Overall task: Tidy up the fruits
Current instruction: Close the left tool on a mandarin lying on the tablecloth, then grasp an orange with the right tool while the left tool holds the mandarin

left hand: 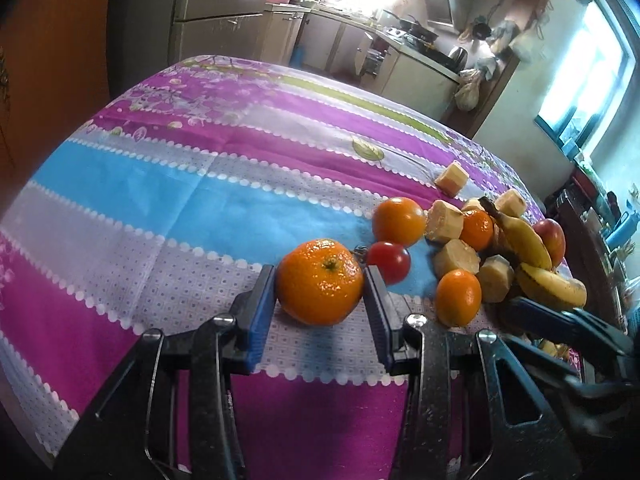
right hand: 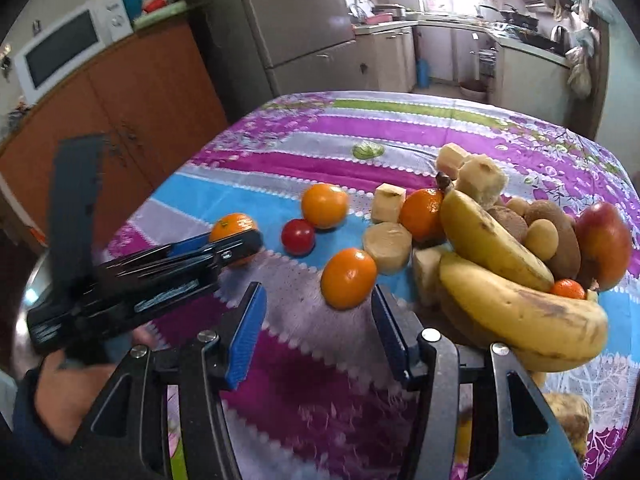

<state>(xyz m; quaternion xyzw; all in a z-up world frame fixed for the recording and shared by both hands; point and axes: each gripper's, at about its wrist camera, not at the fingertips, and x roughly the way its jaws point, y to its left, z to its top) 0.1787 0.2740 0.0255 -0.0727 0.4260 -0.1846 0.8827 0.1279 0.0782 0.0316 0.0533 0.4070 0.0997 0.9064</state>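
The mandarin [left hand: 320,282] sits on the striped tablecloth [left hand: 160,184], left of the fruit heap, stem up. It looks light, with soft, slightly slick peel that would bruise under a hard squeeze, so the widest part of its sides is likely the best hold. The left gripper [left hand: 320,300] brackets it there, 2 blue pads [left hand: 260,312] spread just wider than the fruit, neither clearly touching. Right of it lie a cherry tomato [left hand: 389,261] and bananas [left hand: 528,240]. The right gripper [right hand: 318,328] hangs wide apart, empty, near a small orange [right hand: 348,278].
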